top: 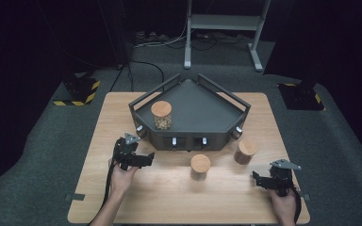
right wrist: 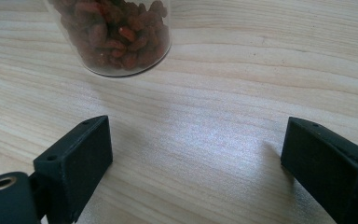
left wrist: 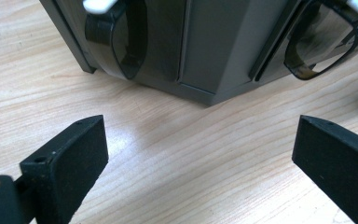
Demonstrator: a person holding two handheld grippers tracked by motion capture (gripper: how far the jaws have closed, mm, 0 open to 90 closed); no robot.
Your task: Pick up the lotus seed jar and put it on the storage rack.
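Now: right hand-held gripper (right wrist: 196, 154), jaws apart and empty, faces the upright jar of red berries (right wrist: 116, 37) straight ahead on the counter (right wrist: 223, 102), near; left hand-held gripper (top: 139, 159), also released, is farther off.

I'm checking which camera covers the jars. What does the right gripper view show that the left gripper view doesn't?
The right gripper view shows the base of a glass jar of reddish-brown dried pieces, standing ahead of the right gripper, whose jaws are open. The left gripper view shows the dark tray's front wall with its loop handles. Both share the bare wooden table between open, empty jaws.
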